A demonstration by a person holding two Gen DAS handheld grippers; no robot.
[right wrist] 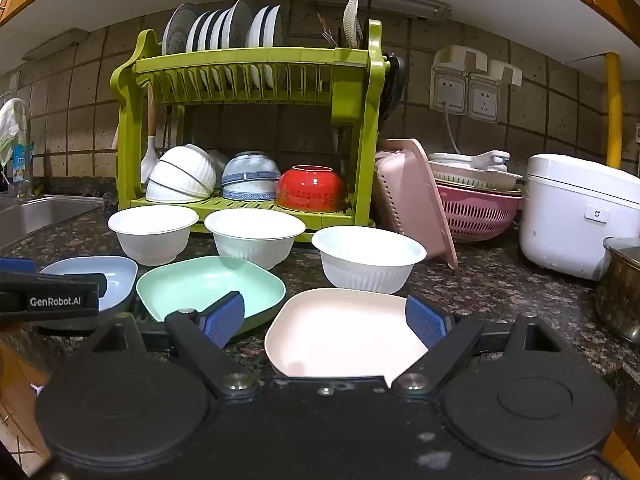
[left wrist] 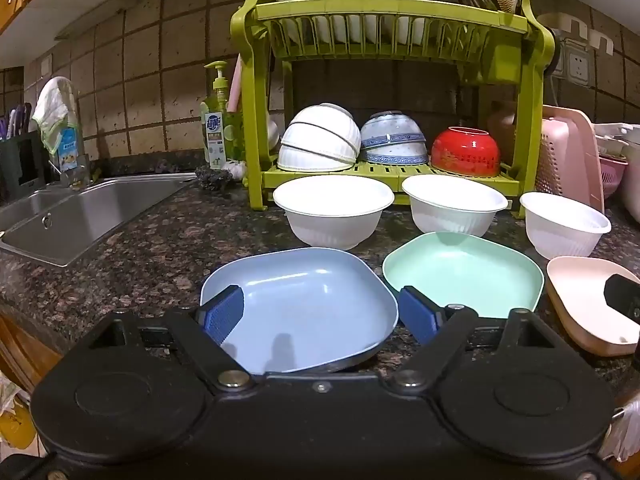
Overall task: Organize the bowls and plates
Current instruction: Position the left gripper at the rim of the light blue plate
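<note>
Three shallow square plates lie in a row on the dark granite counter: blue (left wrist: 304,304), mint green (left wrist: 464,272) and pale pink (right wrist: 344,332). Behind them stand three white bowls (right wrist: 154,232) (right wrist: 254,236) (right wrist: 368,258), upright. My left gripper (left wrist: 320,314) is open, its blue pads on either side of the blue plate. My right gripper (right wrist: 325,320) is open too, with the pink plate between its fingers. The green two-tier dish rack (left wrist: 392,16) holds upright plates on top and upturned bowls below, among them a red one (left wrist: 466,152).
A steel sink (left wrist: 80,216) is at the left, with a soap bottle (left wrist: 218,128) beside the rack. Right of the rack are a pink basket (right wrist: 416,200), a pink colander (right wrist: 476,212), a white rice cooker (right wrist: 576,216) and a metal pot (right wrist: 620,288).
</note>
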